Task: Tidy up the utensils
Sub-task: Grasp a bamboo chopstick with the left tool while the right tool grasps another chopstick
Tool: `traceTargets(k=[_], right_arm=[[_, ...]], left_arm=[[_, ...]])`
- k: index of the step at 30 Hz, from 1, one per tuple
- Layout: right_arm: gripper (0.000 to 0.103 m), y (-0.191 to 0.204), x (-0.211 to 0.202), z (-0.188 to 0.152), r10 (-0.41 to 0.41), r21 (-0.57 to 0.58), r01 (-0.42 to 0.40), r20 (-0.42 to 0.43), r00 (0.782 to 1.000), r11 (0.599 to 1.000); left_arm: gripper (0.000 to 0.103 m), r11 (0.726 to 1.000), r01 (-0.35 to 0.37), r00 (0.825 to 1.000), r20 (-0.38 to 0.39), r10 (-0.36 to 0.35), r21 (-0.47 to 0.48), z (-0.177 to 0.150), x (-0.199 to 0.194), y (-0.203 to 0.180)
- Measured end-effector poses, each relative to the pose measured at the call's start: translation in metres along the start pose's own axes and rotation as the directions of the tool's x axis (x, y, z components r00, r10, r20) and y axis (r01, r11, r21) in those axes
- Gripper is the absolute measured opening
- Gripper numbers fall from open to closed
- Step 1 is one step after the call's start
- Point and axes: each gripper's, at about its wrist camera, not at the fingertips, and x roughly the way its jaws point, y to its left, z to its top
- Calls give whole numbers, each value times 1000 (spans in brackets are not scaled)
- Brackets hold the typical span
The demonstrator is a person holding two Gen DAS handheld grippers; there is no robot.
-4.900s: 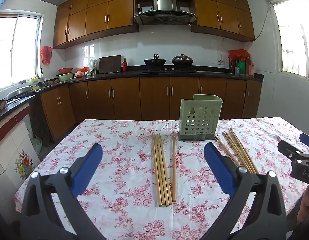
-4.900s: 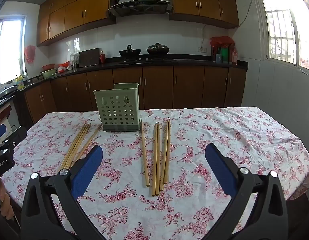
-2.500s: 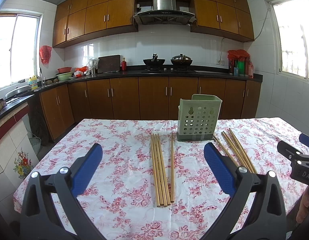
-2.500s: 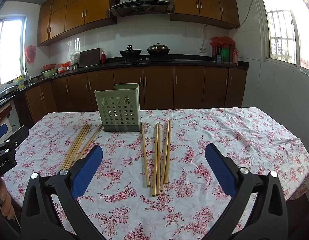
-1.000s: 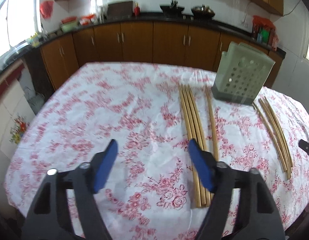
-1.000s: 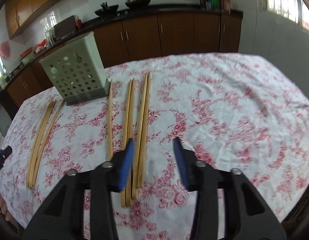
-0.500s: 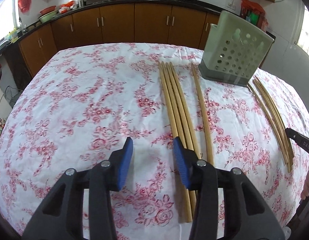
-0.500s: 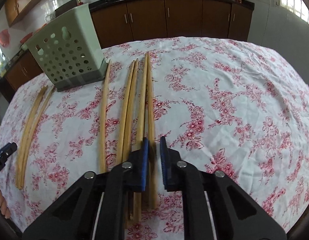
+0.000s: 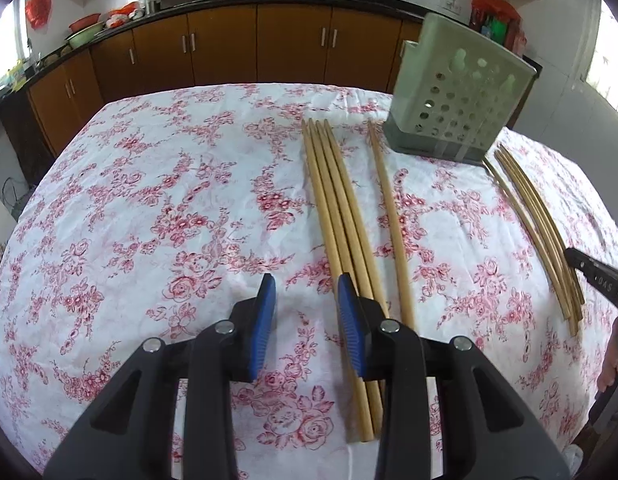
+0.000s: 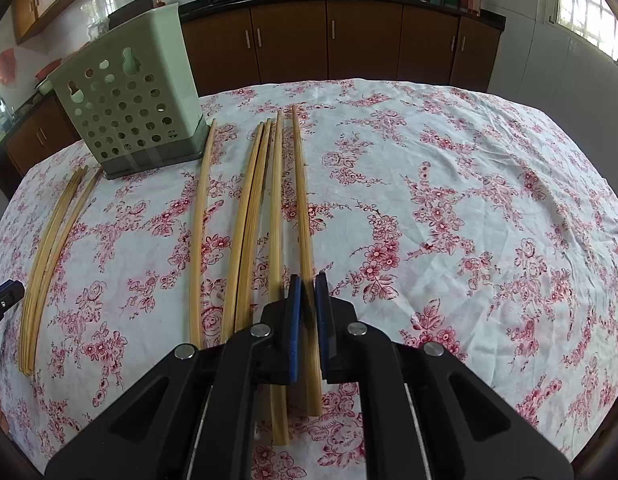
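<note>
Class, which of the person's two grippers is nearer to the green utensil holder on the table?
Neither clearly. The green utensil holder stands across the table from both. The left gripper hovers open beside chopsticks; the right gripper has closed around one chopstick.

Pale green holder (image 10: 129, 92); tan chopsticks (image 10: 301, 200); white cloth (image 10: 469, 220), red-pink florals; seemingly brown cabinets (image 10: 365, 40).

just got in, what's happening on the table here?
A person is sorting chopsticks with a handheld tool in each hand. The right tool has closed down around the rightmost chopstick of its group, which looks still flat on the floral tablecloth. The left tool is part open and low over the cloth beside the left bundle of chopsticks, gripping nothing. The green perforated holder stands upright at the far side; no chopsticks show above its rim.
</note>
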Motion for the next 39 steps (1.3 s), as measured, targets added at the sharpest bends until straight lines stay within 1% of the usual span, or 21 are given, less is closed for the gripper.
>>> traceTargets(k=[2,5,7,10,12,13,16,19,24,27,31,36,39], right_arm=[[8,-1,0,0,1,-2,-1,-1,1000,1000],[8,-1,-1,-1,1,-4,-1,-2,1000,1000],[9,-1,-1,-1,3,-5,-3,-3,1000,1000],[9,0,-2,-4,2,-17,-2,4,1000,1000],[9,2,-2,-5,-4,-33,4,12,1000,999],[8,2,-2,-5,-4,-43,5,15,1000,999],[8,-2,1,-1,-5,-36,6,20,1000,999],[8,-9,4,4,-29,-19,30,29,999,999],[8,-23,9,10,-59,7,59,42,997,998],[8,-24,10,10,-62,1,62,52,997,998],[8,-23,10,10,-62,-2,62,47,997,998],[8,-22,1,0,-57,4,56,45,997,998],[8,-20,1,-1,-53,-5,53,50,997,999]], left_arm=[[33,1000,1,1000,-3,-1,15,-1,1,-4],[31,999,-18,1000,-11,19,37,-1,2,-8],[28,998,-31,999,-37,32,49,-2,5,-10],[27,997,-44,999,-29,46,64,-4,6,-11],[23,997,-49,998,-28,51,52,-2,7,-8],[19,997,-55,998,-26,57,47,-1,8,-6],[10,997,-73,997,-19,73,26,6,13,3],[10,997,-78,997,-11,78,1,15,18,16],[10,998,-70,997,7,70,-3,23,23,26],[10,998,-64,998,26,63,8,20,22,25],[10,999,-49,999,22,49,7,15,17,26],[11,998,-64,998,19,63,23,9,11,25],[9,997,-74,997,21,74,36,9,11,24]])
